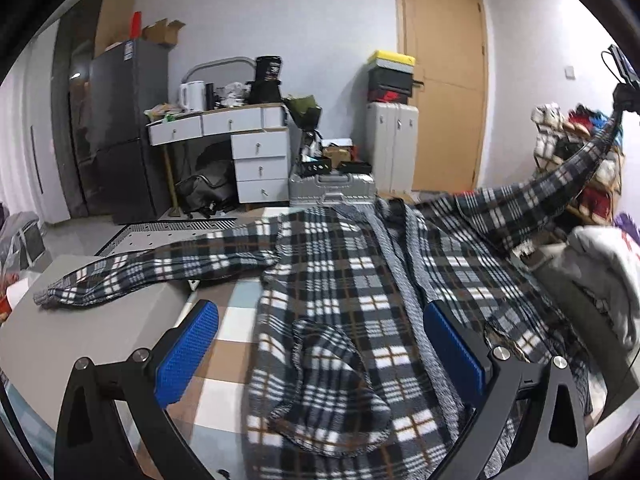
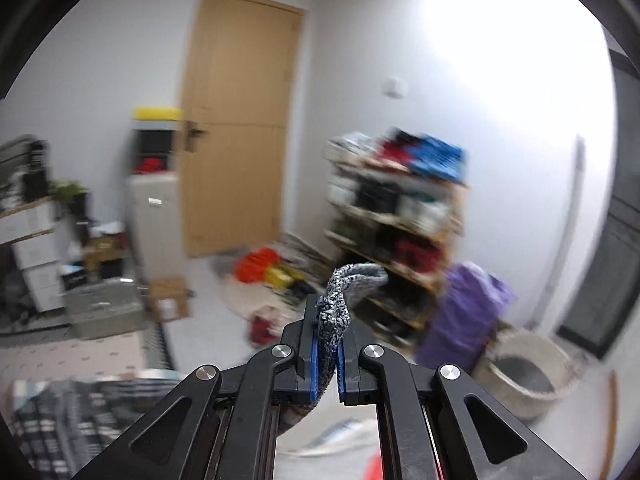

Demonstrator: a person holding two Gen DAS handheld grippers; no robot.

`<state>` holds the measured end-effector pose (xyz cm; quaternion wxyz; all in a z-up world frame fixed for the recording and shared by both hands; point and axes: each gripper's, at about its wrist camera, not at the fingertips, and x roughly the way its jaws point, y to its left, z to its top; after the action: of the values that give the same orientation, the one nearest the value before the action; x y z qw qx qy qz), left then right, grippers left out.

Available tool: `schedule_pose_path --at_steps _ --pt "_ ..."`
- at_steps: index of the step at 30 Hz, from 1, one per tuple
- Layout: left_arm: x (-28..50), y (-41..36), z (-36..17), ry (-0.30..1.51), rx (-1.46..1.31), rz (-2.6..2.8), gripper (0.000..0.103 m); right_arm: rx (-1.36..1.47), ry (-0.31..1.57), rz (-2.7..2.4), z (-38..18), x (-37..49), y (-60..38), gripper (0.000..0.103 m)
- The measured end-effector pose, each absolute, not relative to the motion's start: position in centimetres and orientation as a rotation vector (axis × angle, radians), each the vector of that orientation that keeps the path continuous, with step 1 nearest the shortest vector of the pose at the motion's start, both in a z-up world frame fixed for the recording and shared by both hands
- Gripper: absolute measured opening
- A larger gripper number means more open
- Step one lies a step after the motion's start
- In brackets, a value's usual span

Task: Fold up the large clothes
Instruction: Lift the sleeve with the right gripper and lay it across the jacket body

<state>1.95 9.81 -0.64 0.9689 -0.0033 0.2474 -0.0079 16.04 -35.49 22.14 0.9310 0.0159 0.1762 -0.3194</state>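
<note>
A large black, white and brown plaid jacket point(image 1: 340, 280) lies spread open, front up, on a checked bed. Its left sleeve point(image 1: 152, 268) stretches out over a grey box. My left gripper point(image 1: 320, 344) is open and empty, its blue pads either side of the jacket's lower front. The right sleeve point(image 1: 568, 176) is lifted up and to the right, held by my right gripper point(image 1: 622, 88). In the right wrist view my right gripper point(image 2: 329, 336) is shut on the grey knitted sleeve cuff point(image 2: 348, 284), high above the bed; the plaid jacket point(image 2: 60, 424) shows at lower left.
A grey box point(image 1: 92, 320) sits at the bed's left. A grey and white garment pile point(image 1: 600, 280) lies at the right. Beyond the bed are a desk with drawers point(image 1: 240, 140), silver suitcases point(image 1: 332, 188), a wooden door point(image 1: 444, 92) and a cluttered shelf point(image 2: 400, 208).
</note>
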Motion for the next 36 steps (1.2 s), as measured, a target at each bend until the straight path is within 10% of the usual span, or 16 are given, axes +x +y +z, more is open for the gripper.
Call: schedule_pose_path --at_steps 12,31,33,35,36 --pt "0.8 14.8 0.4 0.456 -0.166 0.008 0.1 -0.073 0.445 -0.042 20.4 25.7 -6.6 0.006" --pt "1.9 20.7 -0.5 0.441 -0.304 0.043 0.1 -0.217 0.993 0.471 -12.6 35.0 20.1 0.011" --pt "1.8 20.6 -0.5 0.44 -0.306 0.043 0.1 -0.173 1.025 0.522 -12.4 35.2 19.8 0.03" --pt "1.6 20.6 -0.4 0.437 -0.304 0.049 0.1 -0.059 1.064 0.652 -11.7 34.8 19.3 0.082" --pt "1.6 20.7 -0.4 0.435 -0.301 0.053 0.1 -0.03 1.052 0.675 -11.1 34.1 18.7 0.085"
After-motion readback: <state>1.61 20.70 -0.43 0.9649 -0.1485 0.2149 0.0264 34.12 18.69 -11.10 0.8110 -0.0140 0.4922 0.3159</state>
